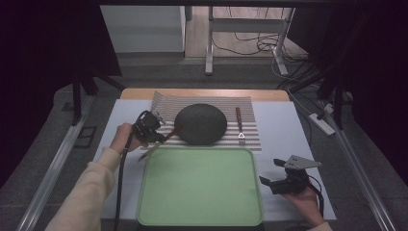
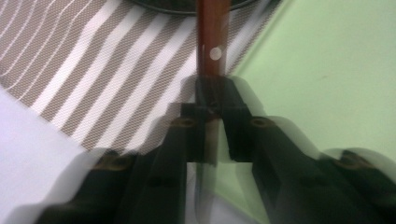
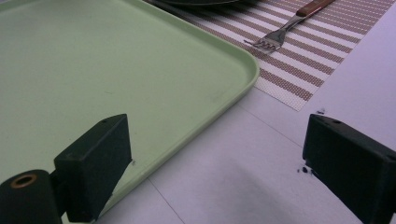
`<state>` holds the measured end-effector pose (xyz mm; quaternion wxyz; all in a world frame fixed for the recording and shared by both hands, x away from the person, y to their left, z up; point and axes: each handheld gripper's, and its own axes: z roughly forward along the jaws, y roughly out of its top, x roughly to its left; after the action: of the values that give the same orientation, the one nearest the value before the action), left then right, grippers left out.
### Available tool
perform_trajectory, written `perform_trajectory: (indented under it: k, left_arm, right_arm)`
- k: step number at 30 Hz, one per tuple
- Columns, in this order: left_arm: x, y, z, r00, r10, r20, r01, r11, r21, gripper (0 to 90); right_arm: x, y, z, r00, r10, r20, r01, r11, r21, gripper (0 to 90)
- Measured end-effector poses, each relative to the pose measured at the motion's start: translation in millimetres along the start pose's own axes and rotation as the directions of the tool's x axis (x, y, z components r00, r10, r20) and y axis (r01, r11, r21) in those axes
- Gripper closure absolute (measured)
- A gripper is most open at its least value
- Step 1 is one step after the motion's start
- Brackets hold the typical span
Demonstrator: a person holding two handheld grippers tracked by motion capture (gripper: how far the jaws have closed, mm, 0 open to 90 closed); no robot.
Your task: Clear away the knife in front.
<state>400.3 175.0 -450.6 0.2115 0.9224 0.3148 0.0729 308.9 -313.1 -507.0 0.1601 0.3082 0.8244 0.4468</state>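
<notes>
One pale green plastic tray (image 1: 199,187) lies bare at six o'clock. At its five o'clock, the right gripper (image 1: 270,172) rests with jaws wide apart. At ten o'clock, the left gripper (image 1: 166,136) clamps a wooden-handled, steel-bladed knife (image 2: 211,51) above the brown-and-white striped placemat (image 1: 166,102), beside a dark round plate (image 1: 200,123).

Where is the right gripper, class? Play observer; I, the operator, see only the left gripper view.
Observer: The right gripper sits low by the table, right of the green tray, jaws open.
Operator: Any other cutlery?
Observer: A fork lies on the striped mat, right of the dark plate.
Operator: How does my knife lie?
Observer: In the left gripper, the knife has its handle toward the plate and its blade toward you.
</notes>
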Motion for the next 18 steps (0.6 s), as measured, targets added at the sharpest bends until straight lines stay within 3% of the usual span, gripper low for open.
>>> perform_trajectory:
  k: [5, 7, 10, 14, 16, 18]
  left_arm:
    - [-24.2, -4.7, 4.1, 0.9982, 0.058, 0.017, -0.059, 0.9981, 0.021, 89.4]
    - [-26.1, -8.5, 6.3, 0.9984, 0.055, 0.014, -0.056, 0.9983, 0.018, 89.4]
    - [-19.6, -12.4, 7.3, 0.9997, 0.025, 0.001, -0.025, 0.9997, 0.005, 89.4]
    - [-2.0, -13.6, 13.2, 0.9984, -0.032, -0.047, 0.031, 0.9992, -0.027, 89.3]
    - [5.3, -14.1, 18.3, 0.9979, -0.053, -0.038, 0.052, 0.9984, -0.020, 89.4]
    - [14.3, -15.4, 32.8, 0.9969, -0.076, -0.019, 0.077, 0.9966, 0.029, 89.4]
  right_arm:
    - [0.2, 0.3, -0.1, 1.0000, 0.000, -0.002, 0.000, 1.000, -0.005, 8.2]
    - [0.2, 0.3, 0.0, 1.0000, -0.001, -0.002, 0.001, 1.000, -0.006, 8.2]
    - [0.4, 0.5, 0.6, 1.0000, 0.001, -0.003, -0.001, 1.000, -0.006, 8.2]
    - [0.0, 0.6, 1.1, 1.0000, 0.001, 0.001, -0.001, 1.000, 0.000, 8.2]
    - [-0.5, 0.3, 1.6, 1.0000, 0.006, 0.000, -0.006, 1.000, 0.001, 8.1]
    - [-0.3, 0.2, 1.6, 1.0000, 0.004, 0.000, -0.004, 1.000, 0.003, 8.2]
